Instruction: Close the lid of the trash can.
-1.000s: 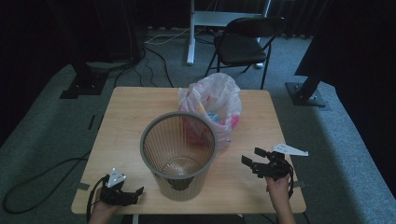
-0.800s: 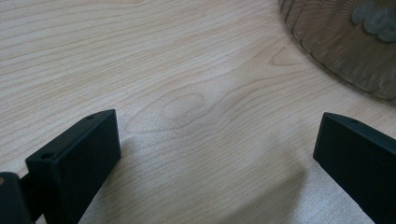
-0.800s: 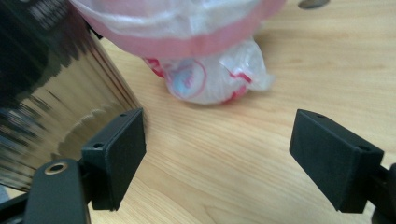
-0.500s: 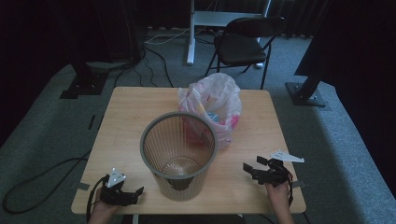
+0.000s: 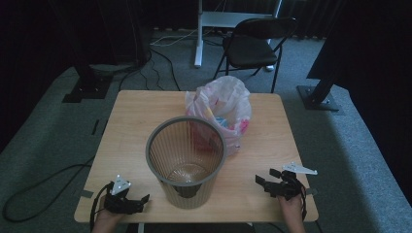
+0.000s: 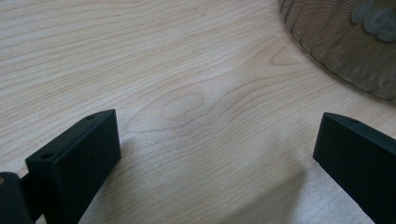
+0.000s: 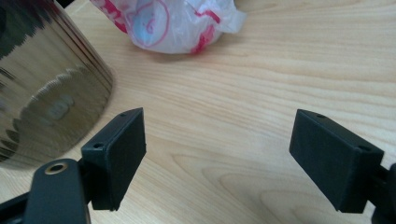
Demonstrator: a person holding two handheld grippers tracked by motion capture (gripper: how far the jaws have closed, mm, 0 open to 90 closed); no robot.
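A ribbed translucent waste bin (image 5: 186, 162) stands upright near the front middle of the wooden table (image 5: 131, 126); its base shows at the top right in the left gripper view as bin (image 6: 345, 42) and at the left in the right gripper view as bin (image 7: 46, 88). Behind it lies a white plastic bag (image 5: 224, 109) with pink print, also bag (image 7: 173, 23). My left gripper (image 5: 141, 200) rests open at the front left, left gripper (image 6: 215, 158) empty. My right gripper (image 5: 265, 178) stands open at the front right, right gripper (image 7: 219, 149) empty.
A black folding chair (image 5: 255, 41) and a white desk leg (image 5: 198, 34) stand beyond the table's far edge. Cables run over the grey carpet (image 5: 48, 150) at the left. Dark stand bases sit at both sides of the floor.
My right gripper has drawn back toward the table's front edge and a little lower. The left gripper, bin and bag have stayed put.
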